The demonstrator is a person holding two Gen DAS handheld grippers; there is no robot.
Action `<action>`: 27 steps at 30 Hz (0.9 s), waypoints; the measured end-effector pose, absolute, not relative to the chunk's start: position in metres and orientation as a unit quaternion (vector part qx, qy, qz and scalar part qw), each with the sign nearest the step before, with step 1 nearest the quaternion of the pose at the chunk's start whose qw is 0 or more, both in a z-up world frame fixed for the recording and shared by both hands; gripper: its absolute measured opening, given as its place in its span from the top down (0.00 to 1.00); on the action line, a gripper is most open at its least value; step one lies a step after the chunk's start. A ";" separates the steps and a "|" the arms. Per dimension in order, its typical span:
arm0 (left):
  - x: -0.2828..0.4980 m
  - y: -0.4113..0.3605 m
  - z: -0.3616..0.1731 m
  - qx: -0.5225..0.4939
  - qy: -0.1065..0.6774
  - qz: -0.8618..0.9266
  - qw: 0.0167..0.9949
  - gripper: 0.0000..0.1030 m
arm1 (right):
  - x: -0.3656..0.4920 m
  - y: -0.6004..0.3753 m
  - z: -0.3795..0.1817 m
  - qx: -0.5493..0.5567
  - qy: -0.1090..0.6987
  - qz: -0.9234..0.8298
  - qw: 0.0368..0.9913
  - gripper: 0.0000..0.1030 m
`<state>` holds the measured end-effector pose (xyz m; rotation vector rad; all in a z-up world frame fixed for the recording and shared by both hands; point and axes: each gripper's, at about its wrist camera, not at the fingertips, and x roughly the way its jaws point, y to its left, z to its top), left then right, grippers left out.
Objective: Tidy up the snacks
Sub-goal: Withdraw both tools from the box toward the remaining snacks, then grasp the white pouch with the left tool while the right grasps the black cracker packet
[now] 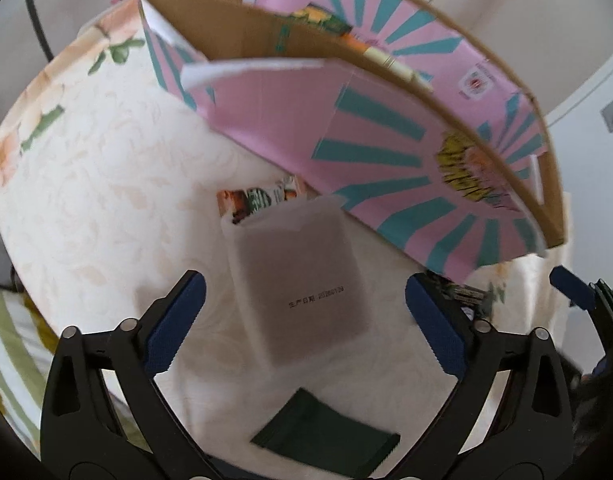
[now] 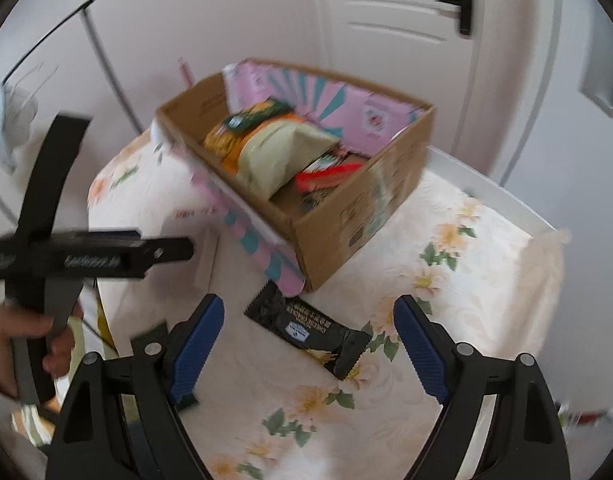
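- Cardboard box [image 2: 358, 200], brown outside and printed pink with teal rays on its flaps, is seen standing on a table covered by a cream floral cloth [image 2: 486, 264].
- Several snack packets are noted inside the box: a pale green pouch [image 2: 282, 152], an orange-and-green packet [image 2: 242, 124] and a red-edged packet [image 2: 326, 172].
- One pink flap [image 1: 366, 136] is seen folded outward over the cloth in the left wrist view.
- A translucent whitish packet [image 1: 298, 280] with a printed date line is recorded lying on the cloth just below that flap, overlapping a small colourful packet [image 1: 258, 198].
- A dark green packet [image 1: 326, 436] is seen nearer the camera, apart from the whitish one.
- The left gripper [image 1: 304, 320] is found spread wide, with the whitish packet between its blue pads but not touched by them.
- A black cracker bar [image 2: 310, 328] is recorded on the cloth, close beside the box corner.
- The right gripper [image 2: 306, 348] is found spread, with the bar between its pads and no contact visible.
- A hand [image 2: 22, 344] gripping the other tool's handle is visible at the left edge of the right wrist view.
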<state>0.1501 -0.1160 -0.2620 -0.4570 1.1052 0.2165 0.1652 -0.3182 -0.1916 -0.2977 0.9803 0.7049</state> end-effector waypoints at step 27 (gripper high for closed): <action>0.141 -0.129 -0.271 -0.198 0.516 0.145 0.821 0.39 | 0.175 -0.293 -0.247 -0.307 0.446 0.462 0.702 0.28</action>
